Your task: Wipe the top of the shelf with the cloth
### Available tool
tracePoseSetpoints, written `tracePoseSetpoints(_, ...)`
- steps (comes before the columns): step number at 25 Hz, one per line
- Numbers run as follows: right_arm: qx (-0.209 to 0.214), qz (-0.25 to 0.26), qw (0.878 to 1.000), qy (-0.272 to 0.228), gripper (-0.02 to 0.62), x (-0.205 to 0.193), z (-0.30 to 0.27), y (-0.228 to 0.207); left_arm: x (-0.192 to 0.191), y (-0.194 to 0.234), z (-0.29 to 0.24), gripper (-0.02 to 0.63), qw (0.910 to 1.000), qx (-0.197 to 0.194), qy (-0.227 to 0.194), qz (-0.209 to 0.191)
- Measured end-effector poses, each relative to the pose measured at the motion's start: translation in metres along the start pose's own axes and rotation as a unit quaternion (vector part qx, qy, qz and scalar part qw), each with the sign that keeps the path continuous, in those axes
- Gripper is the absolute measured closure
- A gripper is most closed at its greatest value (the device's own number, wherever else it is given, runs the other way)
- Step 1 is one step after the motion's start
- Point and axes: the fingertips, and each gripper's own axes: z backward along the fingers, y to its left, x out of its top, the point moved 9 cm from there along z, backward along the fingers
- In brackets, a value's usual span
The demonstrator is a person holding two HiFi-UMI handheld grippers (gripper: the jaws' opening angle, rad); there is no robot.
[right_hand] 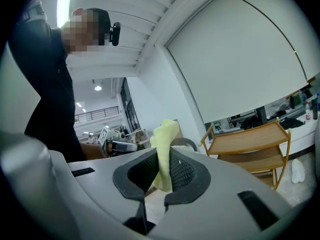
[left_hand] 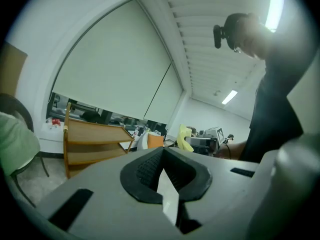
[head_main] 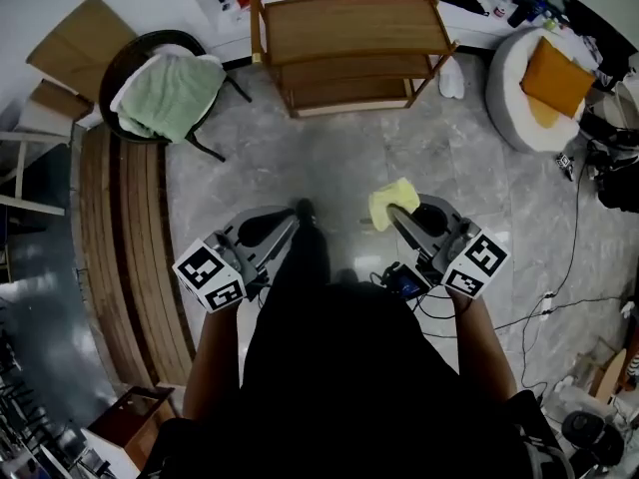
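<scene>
Head view: shelf point(head_main: 349, 30) sits top centre, well ahead of both grippers, long axis left-right. Right gripper point(head_main: 391, 214) clamps the yellow cloth point(head_main: 392, 197); left gripper point(head_main: 297, 215) is level with it.
Left gripper view: jaws pressed together, nothing between; shelf at frame left.
Right gripper view: cloth pinched between jaws, shelf at frame right, well apart.

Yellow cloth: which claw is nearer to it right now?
Right. The right claw is shut on the yellow cloth, which sticks up between its jaws. The left claw sits off to the person's left of it, apart from it, shut on nothing.
</scene>
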Motion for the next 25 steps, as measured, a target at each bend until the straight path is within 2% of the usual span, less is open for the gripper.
tracePoseSetpoints(4,-0.022,0.002,1.0,0.014,0.546,0.036,-0.051,-0.032,0.035,0.067,-0.018,0.595,0.9992,-0.032,-0.017,0.014)
tracePoseSetpoints(10,-0.034,0.019,0.999,0.015,0.546,0.092,-0.128,-0.073,0.091,0.146,-0.034,0.595,0.9968,-0.072,-0.033,-0.001)
tracePoseSetpoints(15,-0.051,0.016,0.998,0.014,0.546,0.108,-0.157,-0.105,0.109,0.194,-0.046,0.595,0.9982,-0.045,-0.038,-0.01)
tracePoseSetpoints(19,-0.059,0.003,0.998,0.003,0.546,0.115,-0.169,-0.147,0.12,0.218,-0.077,0.595,0.9988,-0.039,-0.022,-0.017)
tracePoseSetpoints(25,-0.017,-0.023,1.0,-0.007,0.546,0.121,-0.202,-0.24,0.141,0.258,-0.144,0.595,1.0,-0.006,-0.005,-0.006)
